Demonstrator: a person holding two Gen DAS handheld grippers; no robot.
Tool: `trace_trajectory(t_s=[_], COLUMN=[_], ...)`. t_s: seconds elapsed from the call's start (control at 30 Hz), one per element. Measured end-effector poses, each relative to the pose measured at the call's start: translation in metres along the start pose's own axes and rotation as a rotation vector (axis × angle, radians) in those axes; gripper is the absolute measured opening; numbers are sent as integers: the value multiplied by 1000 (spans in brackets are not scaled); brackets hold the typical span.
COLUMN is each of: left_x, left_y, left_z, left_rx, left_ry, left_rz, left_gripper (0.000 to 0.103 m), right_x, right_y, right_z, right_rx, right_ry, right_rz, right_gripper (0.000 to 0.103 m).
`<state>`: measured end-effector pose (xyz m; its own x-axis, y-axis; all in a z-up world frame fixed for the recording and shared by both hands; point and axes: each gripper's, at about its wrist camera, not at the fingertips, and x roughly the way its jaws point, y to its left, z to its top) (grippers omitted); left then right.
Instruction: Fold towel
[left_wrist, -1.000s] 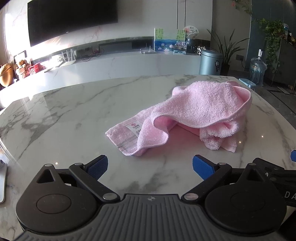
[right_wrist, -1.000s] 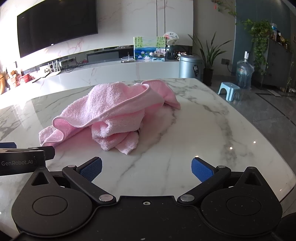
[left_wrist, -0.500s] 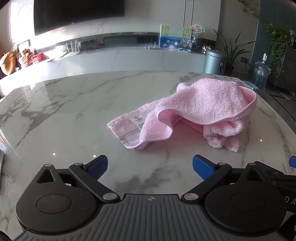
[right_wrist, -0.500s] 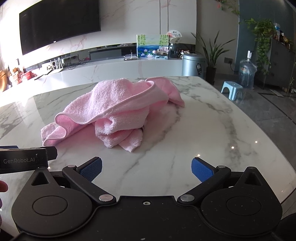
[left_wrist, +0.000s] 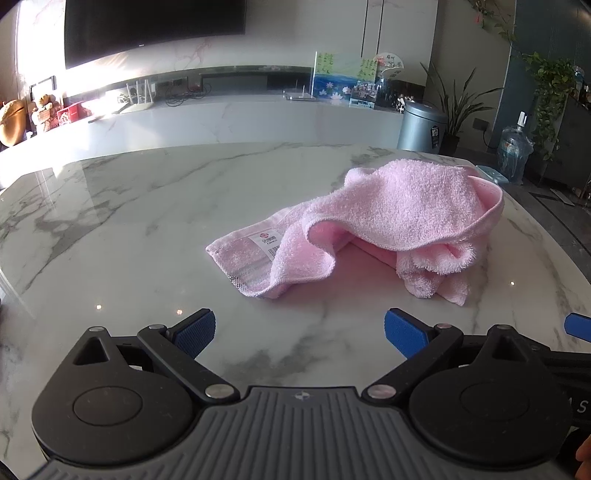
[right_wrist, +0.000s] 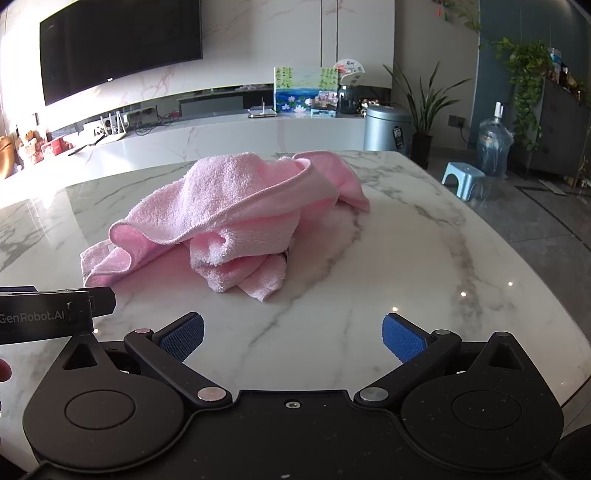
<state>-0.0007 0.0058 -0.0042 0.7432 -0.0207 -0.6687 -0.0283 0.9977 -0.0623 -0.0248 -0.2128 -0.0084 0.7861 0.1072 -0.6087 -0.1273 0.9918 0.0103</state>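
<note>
A pink towel (left_wrist: 399, 210) lies crumpled in a heap on the white marble table (left_wrist: 129, 240); it also shows in the right wrist view (right_wrist: 229, 206). One flat corner with a white label (left_wrist: 266, 240) points toward my left gripper. My left gripper (left_wrist: 299, 330) is open and empty, a short way in front of that corner. My right gripper (right_wrist: 291, 334) is open and empty, just short of the towel's bunched near folds (right_wrist: 251, 277). Neither gripper touches the towel.
The left gripper's body (right_wrist: 48, 314) shows at the left of the right wrist view. The table's right edge (right_wrist: 554, 295) curves off toward the floor. Beyond it stand a blue stool (right_wrist: 463, 179), a water jug (right_wrist: 493, 146) and a grey bin (right_wrist: 386, 127).
Both grippers have moved closer to the towel and tilted down a little, so it sits lower and larger in both views. The jaws stay open. The towel has not moved.
</note>
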Motion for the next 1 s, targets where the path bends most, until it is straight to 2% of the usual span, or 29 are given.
trace_trajectory(t_s=[0.6,1.0], left_x=[1,1], left_y=[6,4], left_z=[-2,-3], left_rx=[-36,-20], left_ry=[7,4], left_rz=[-12,-13], left_gripper=[100,100], right_x=[1,4], right_y=[0,1], right_z=[-1,0], right_rx=[-8,-7], right_ry=[10,14], right_rz=[2,-1], right_gripper=[103,103])
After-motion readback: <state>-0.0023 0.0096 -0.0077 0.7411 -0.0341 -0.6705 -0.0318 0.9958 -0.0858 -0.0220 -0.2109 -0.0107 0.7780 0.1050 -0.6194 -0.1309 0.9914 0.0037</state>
